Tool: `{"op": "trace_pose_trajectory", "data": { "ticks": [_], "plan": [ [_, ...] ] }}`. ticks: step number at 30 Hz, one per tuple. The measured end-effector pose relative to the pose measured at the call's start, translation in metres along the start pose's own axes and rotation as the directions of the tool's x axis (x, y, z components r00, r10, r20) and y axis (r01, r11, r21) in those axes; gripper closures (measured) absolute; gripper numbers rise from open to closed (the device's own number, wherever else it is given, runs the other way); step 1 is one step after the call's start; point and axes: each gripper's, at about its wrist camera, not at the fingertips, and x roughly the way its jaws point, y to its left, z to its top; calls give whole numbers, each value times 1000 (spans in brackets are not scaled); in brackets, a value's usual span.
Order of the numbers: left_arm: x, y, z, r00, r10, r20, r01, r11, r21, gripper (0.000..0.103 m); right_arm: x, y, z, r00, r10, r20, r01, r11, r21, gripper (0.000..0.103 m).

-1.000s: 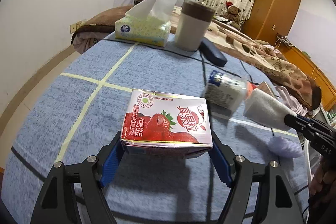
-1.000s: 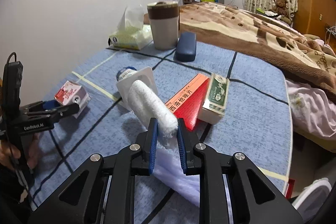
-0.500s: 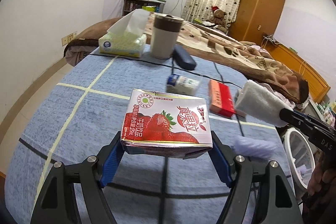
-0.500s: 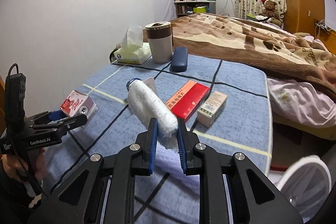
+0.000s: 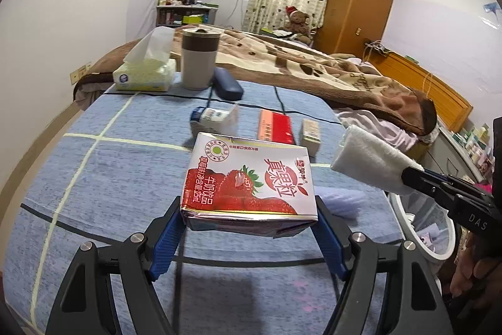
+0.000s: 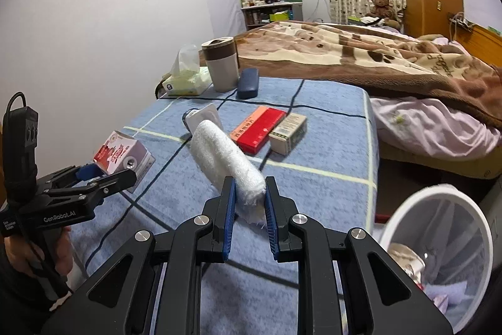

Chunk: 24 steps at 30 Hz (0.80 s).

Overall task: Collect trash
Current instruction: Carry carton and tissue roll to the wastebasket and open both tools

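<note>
Both loads held clear above blue cloth for binning: left gripper (image 5: 249,228) clamps strawberry milk carton (image 5: 249,179) by its ends, right gripper (image 6: 249,203) pinches rolled white tissue (image 6: 224,156) short of white bin (image 6: 439,240)

Left tool (image 5: 249,236) clamped wide, right tool (image 6: 249,209) clamped narrow

The left gripper (image 5: 249,236) is showing black angular arms with triangular cut-outs; blue ribbed pads (image 5: 164,244) are lining its fingers; silver screw heads are glinting at the joints; white "GenRobot.AI" lettering is running along its side; a black cable is looping from its boxy top; the right gripper (image 6: 249,204) is wearing the same black and blue; bare fingers are showing on each handle.
</note>
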Motion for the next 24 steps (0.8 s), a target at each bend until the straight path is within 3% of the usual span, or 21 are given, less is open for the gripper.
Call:
{"op": "trace_pose_trajectory", "data": {
  "ticks": [24],
  "plan": [
    [25, -80, -17, 991, -99, -89, 111, 984, 136, 27, -27, -54, -39, 996, -84, 4, 82, 983, 166, 84]
  ]
}}
